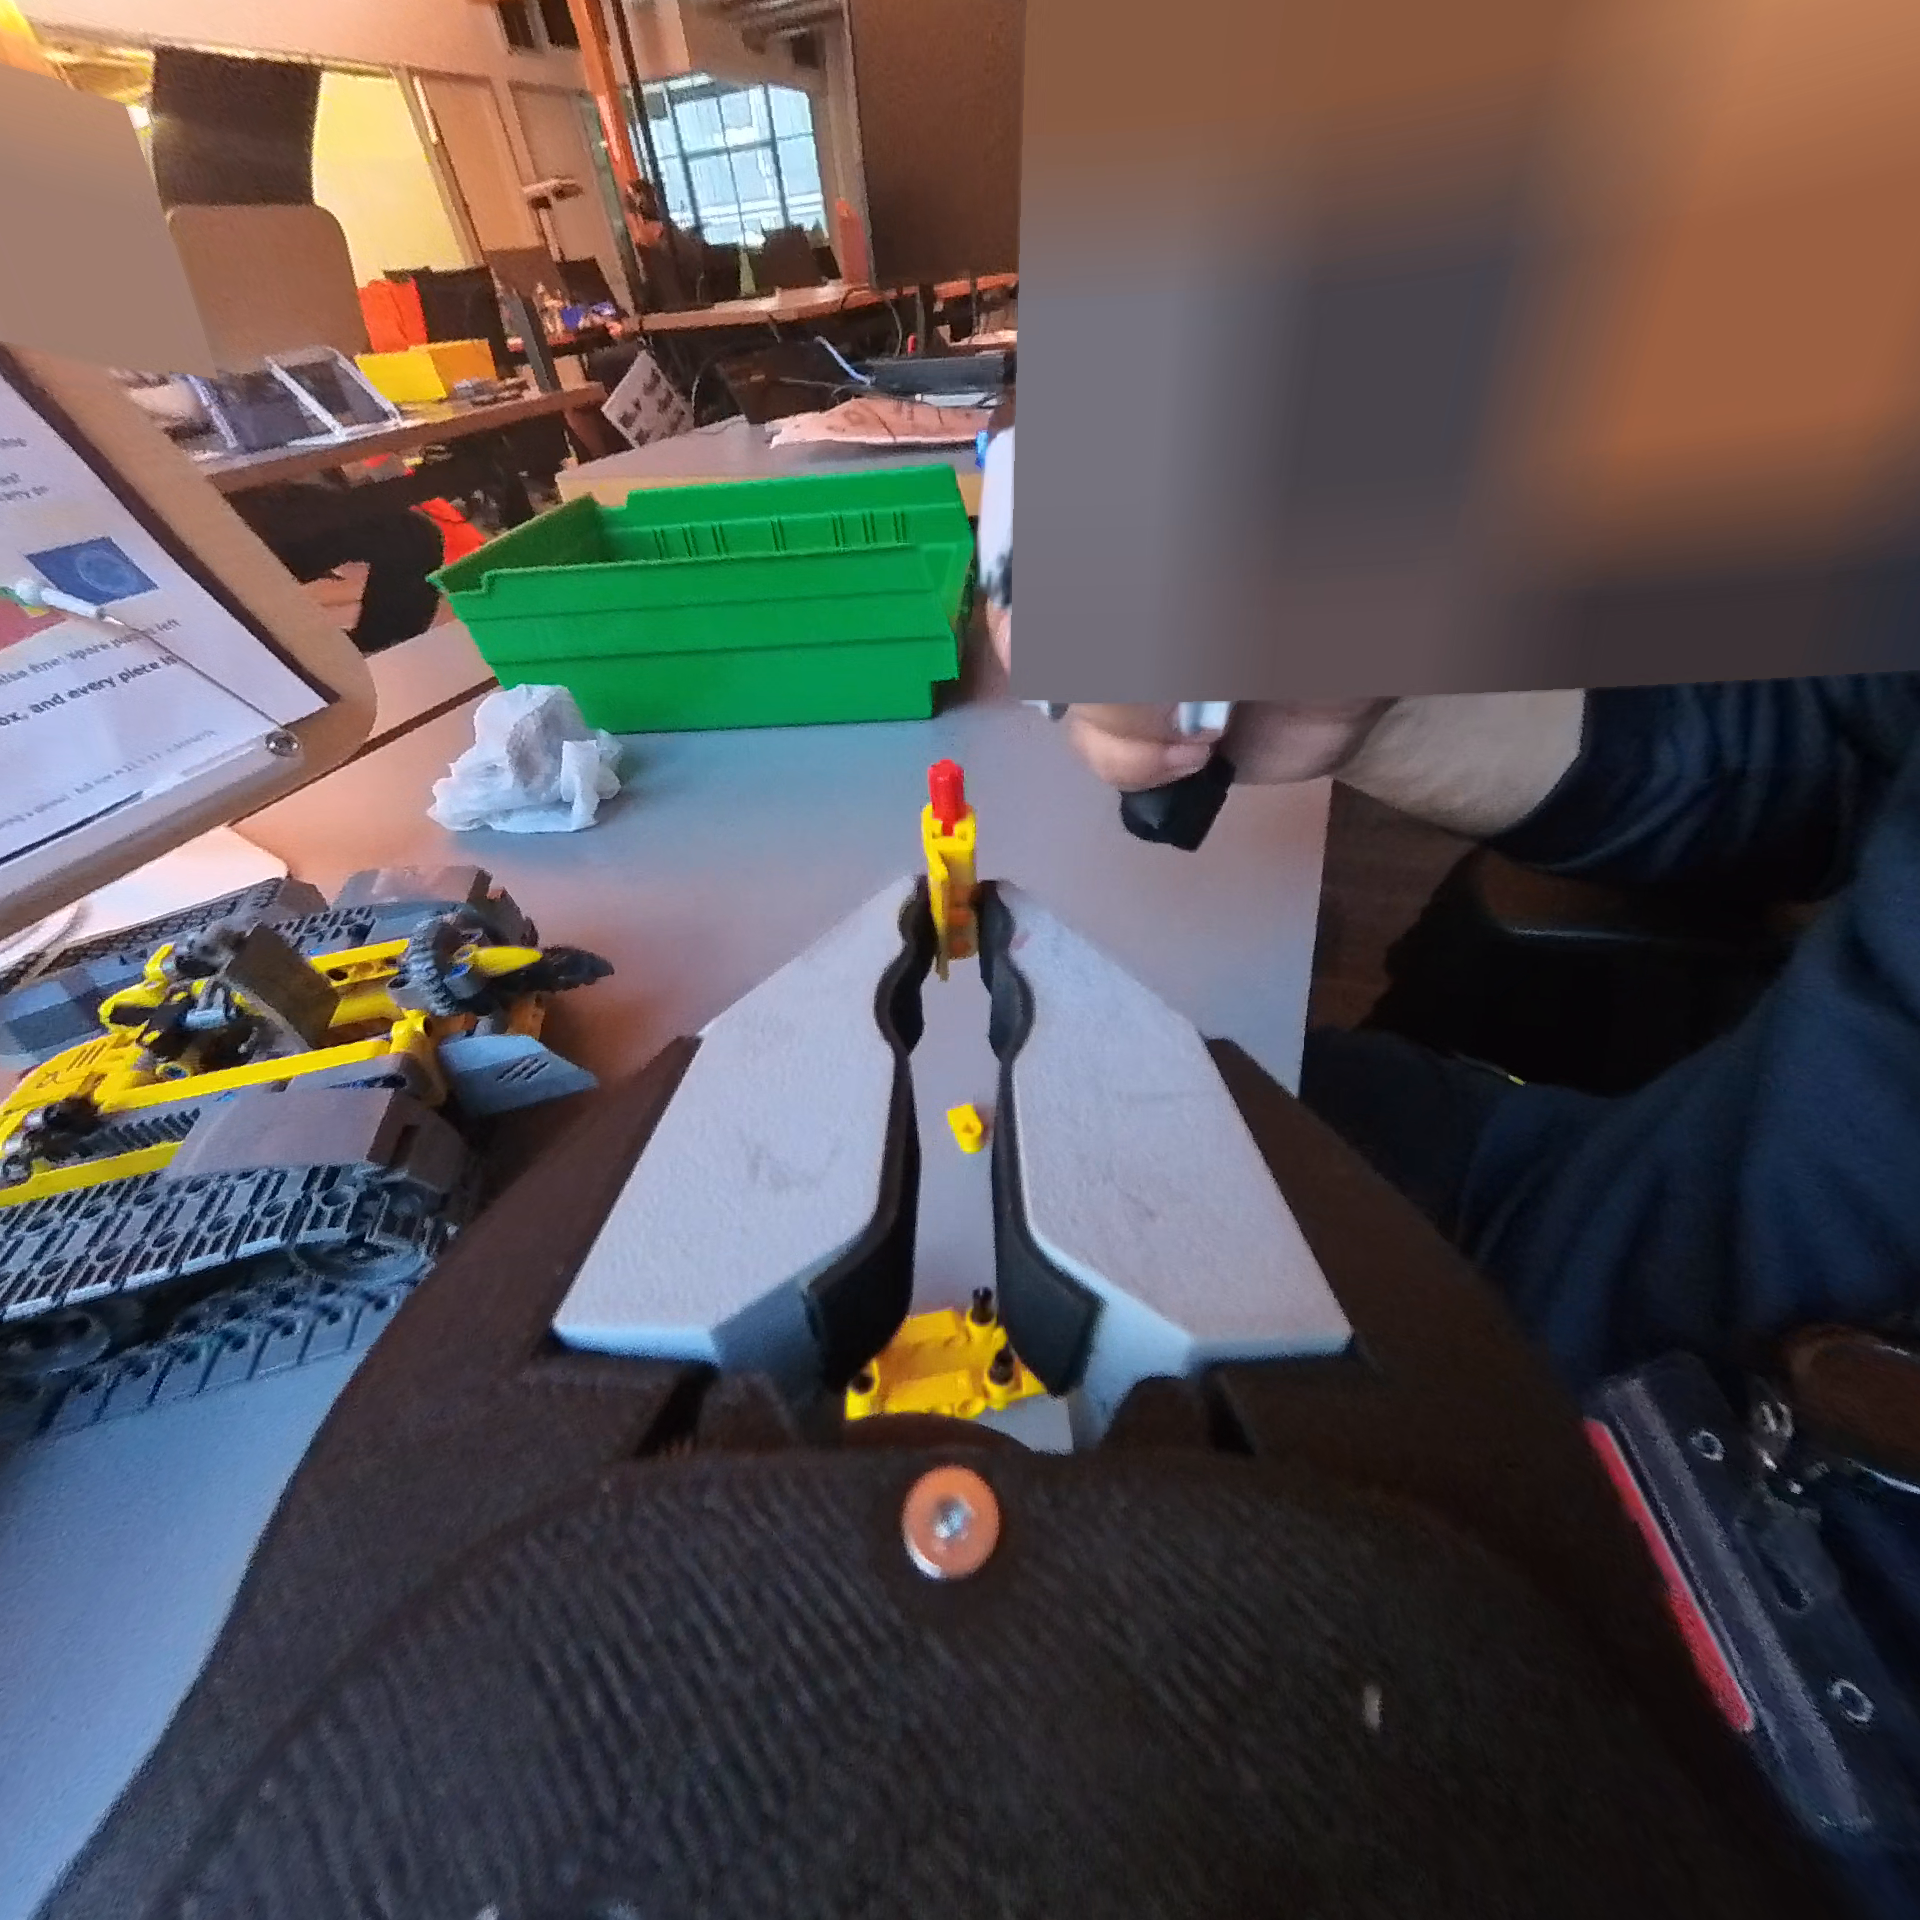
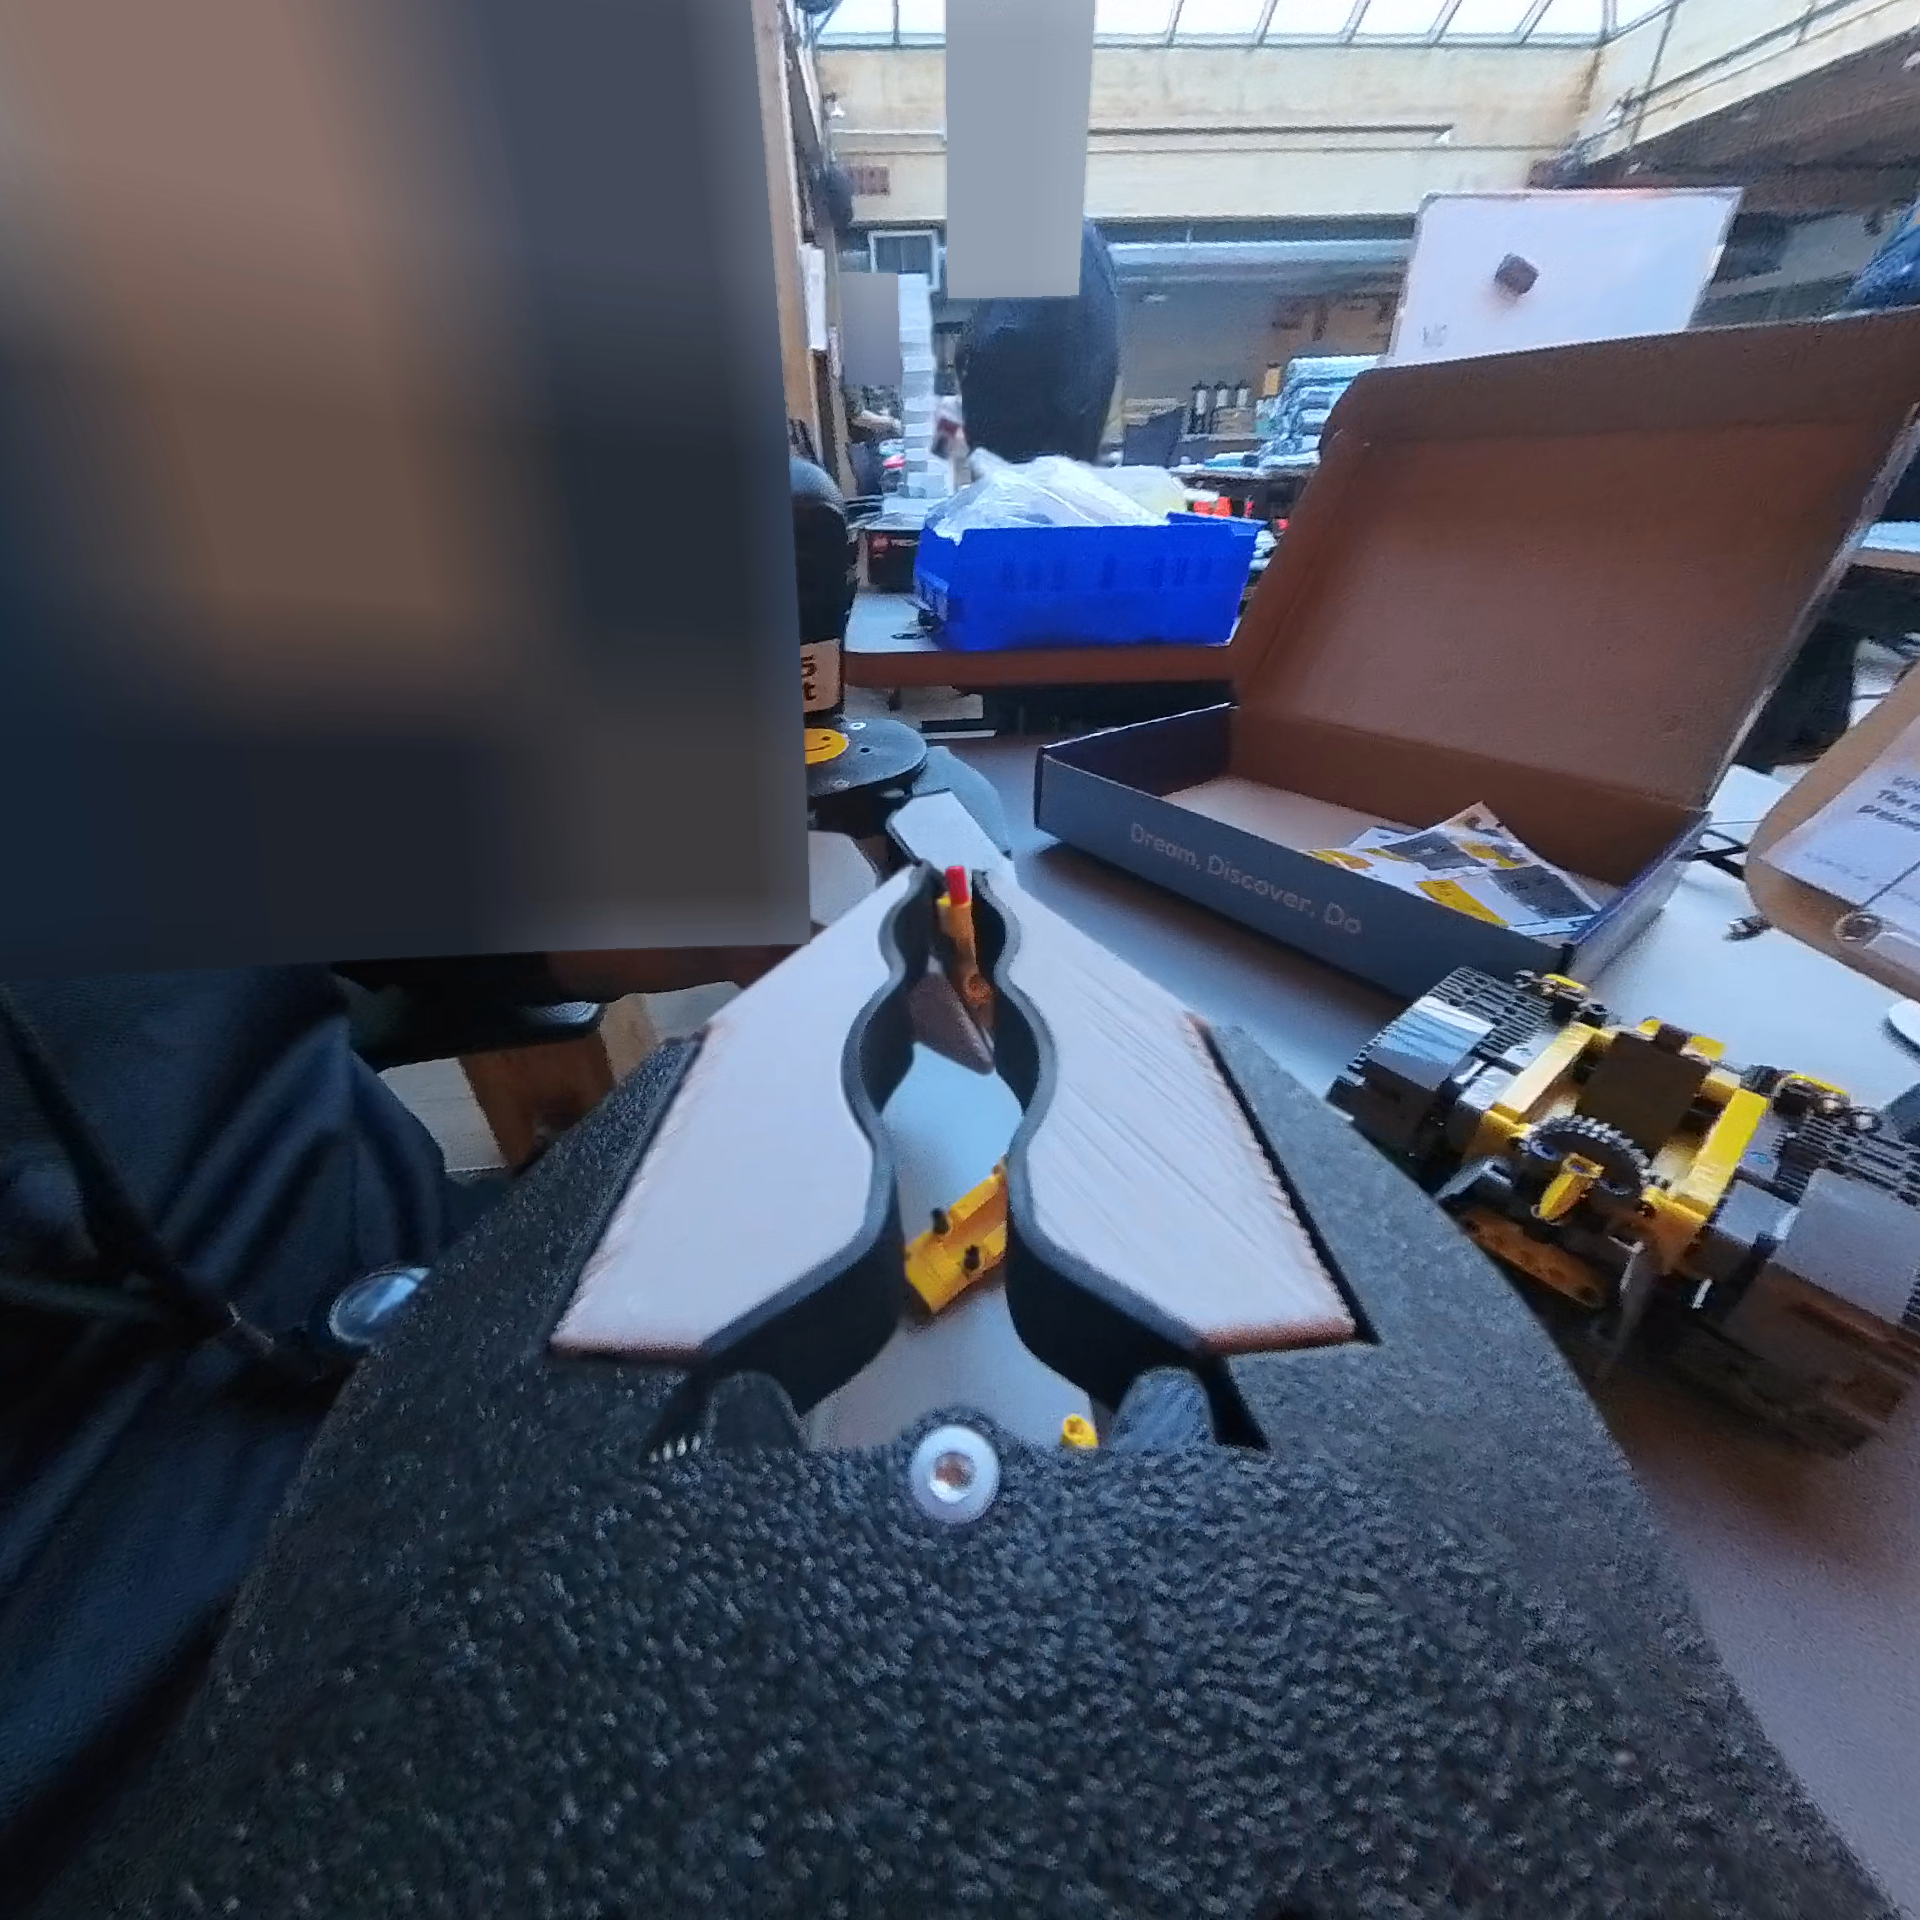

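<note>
My left gripper (image 1: 951, 896) is shut on a small upright yellow piece (image 1: 948, 857) with a red pin (image 1: 945, 788) on top, held above the grey table (image 1: 748, 831). Under its fingers lie a tiny yellow part (image 1: 964, 1127) and a yellow plate with black pins (image 1: 935, 1363). My right gripper (image 2: 956, 906) is closed to a narrow gap, with a yellow piece with a red pin (image 2: 958, 927) between its tips. Below it lie a yellow beam with black pins (image 2: 961, 1236) and a tiny yellow part (image 2: 1078, 1432).
A yellow and grey tracked toy vehicle (image 1: 239, 1091) (image 2: 1662, 1174) sits close by. A green bin (image 1: 717, 613) and crumpled tissue (image 1: 525, 764) lie behind. An open cardboard box (image 2: 1455, 727) holds leaflets. A person's hand (image 1: 1143, 743) is at the table edge (image 1: 1314, 935). The left gripper's tips are roughly 5 cm from the right gripper's.
</note>
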`<state>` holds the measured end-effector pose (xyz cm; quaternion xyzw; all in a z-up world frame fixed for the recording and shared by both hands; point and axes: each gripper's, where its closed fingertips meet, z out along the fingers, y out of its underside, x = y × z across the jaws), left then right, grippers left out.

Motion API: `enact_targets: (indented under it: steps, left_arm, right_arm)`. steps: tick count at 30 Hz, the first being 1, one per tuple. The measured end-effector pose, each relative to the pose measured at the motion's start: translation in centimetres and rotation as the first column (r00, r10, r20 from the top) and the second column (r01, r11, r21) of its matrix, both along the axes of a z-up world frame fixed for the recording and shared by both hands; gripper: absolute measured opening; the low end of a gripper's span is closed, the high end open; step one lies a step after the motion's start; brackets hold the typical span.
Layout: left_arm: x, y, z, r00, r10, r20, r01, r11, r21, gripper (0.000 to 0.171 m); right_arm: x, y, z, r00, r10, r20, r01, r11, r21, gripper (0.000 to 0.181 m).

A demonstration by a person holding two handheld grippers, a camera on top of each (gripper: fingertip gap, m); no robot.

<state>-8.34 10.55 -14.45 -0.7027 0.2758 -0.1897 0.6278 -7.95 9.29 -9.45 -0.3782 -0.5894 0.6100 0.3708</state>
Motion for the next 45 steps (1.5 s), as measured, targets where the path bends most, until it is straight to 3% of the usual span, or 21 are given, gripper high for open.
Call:
enact_targets:
  steps: [7, 15, 25, 39, 45]
  left_arm:
    - [2.4, 0.1, -0.6, 0.993, -0.067, -0.094, 0.065, 0.998, -0.022, 0.005]
    - [3.9, 0.4, -0.9, 0.991, -0.126, -0.048, 0.121, 0.988, -0.095, 0.006]
    - [2.9, 0.2, 0.5, 0.998, -0.053, -0.022, 0.051, 0.996, -0.069, 0.012]
    - [0.5, -0.8, 0.7, 0.999, 0.037, -0.014, -0.038, 0.998, -0.049, 0.009]
    - [-0.3, -0.4, 0.1, 0.998, 0.062, 0.016, -0.061, 0.996, -0.058, 0.008]
  right_arm:
    - [-0.5, -1.2, -2.1, 0.996, -0.046, 0.071, 0.039, 0.995, 0.092, 0.008]
    - [0.6, -0.2, -2.3, 0.989, -0.123, 0.083, 0.113, 0.987, 0.111, 0.001]
    - [0.2, 0.3, -1.0, 0.996, -0.074, 0.050, 0.079, 0.990, -0.113, 0.001]
    - [-2.0, -0.5, -1.4, 0.998, 0.035, 0.056, -0.018, 0.961, -0.276, 0.001]
    - [-2.6, -0.4, -3.5, 0.990, 0.044, 0.133, -0.009, 0.967, -0.255, 0.002]
